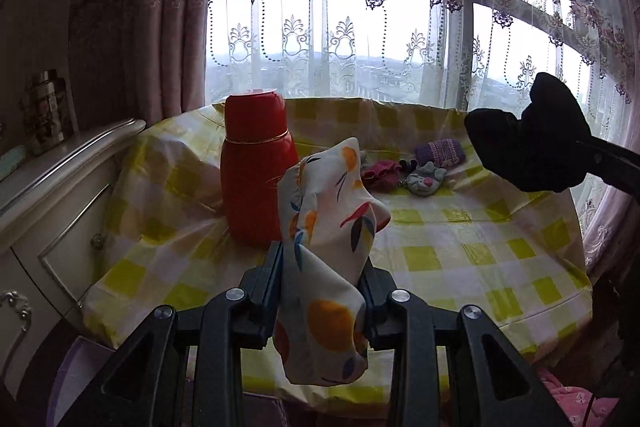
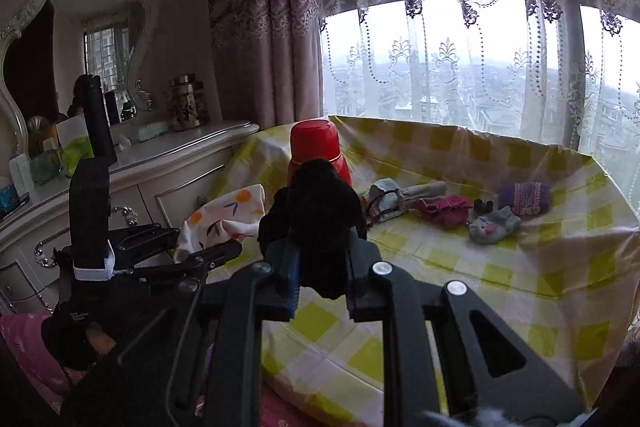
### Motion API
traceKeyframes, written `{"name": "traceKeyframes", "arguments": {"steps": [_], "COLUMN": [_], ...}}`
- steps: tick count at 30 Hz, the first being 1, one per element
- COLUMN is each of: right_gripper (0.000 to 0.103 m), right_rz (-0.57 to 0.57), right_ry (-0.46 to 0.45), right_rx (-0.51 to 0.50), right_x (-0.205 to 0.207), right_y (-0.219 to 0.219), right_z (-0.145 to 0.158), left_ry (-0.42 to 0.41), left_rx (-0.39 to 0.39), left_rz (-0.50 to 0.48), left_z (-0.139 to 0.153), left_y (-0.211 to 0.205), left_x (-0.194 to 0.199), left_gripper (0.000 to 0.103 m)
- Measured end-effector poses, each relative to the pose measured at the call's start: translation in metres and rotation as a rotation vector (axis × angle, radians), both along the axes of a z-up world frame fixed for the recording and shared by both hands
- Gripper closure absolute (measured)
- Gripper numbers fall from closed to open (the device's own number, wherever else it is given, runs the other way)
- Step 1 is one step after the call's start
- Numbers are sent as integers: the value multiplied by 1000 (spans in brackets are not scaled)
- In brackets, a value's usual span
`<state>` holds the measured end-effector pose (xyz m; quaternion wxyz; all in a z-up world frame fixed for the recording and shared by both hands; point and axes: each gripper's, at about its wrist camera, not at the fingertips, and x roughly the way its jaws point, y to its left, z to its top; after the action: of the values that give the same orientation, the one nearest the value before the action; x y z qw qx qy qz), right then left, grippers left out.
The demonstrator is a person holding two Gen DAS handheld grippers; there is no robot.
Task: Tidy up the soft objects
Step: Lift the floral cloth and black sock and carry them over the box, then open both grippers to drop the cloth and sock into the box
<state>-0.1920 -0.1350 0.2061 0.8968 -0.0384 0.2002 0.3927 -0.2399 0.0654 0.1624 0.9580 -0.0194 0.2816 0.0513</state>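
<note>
My left gripper (image 1: 322,263) is shut on a white cloth with orange and blue leaf prints (image 1: 328,227), which bulges above the pads and hangs below them. The same printed cloth (image 2: 228,215) and left gripper (image 2: 188,251) appear at the left of the right wrist view. My right gripper (image 2: 322,267) is shut on a black soft cloth (image 2: 316,211), held above the yellow checked table cover (image 2: 460,267). That black cloth (image 1: 528,143) shows at the right of the left wrist view. Further back lie a purple knitted piece (image 1: 440,151), a pink piece (image 1: 382,175) and a grey plush toy (image 1: 426,183).
A red flask (image 1: 256,167) stands on the table at back left. A cream dresser (image 2: 180,171) with bottles and a mirror (image 2: 80,39) lies to the left. Lace curtains (image 1: 360,27) and a window run behind the table. A grey-white cloth bundle (image 2: 404,197) rests near the flask.
</note>
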Motion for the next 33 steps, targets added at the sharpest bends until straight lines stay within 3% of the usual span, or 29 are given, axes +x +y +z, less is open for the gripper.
{"name": "traceKeyframes", "arguments": {"steps": [7, 18, 33], "right_gripper": [83, 82, 82], "right_rz": [173, 406, 625], "right_ry": [50, 106, 113], "right_rx": [-81, -296, -538], "right_x": [-9, -44, -94], "right_y": [64, 158, 238], "right_z": [-1, -22, -72], "left_ry": [71, 149, 205], "left_rx": [-62, -146, -228], "left_rz": [130, 372, 538], "left_z": [-19, -52, -88], "left_y": [48, 126, 178], "left_x": [-34, -103, -140], "left_gripper": [68, 68, 68]}}
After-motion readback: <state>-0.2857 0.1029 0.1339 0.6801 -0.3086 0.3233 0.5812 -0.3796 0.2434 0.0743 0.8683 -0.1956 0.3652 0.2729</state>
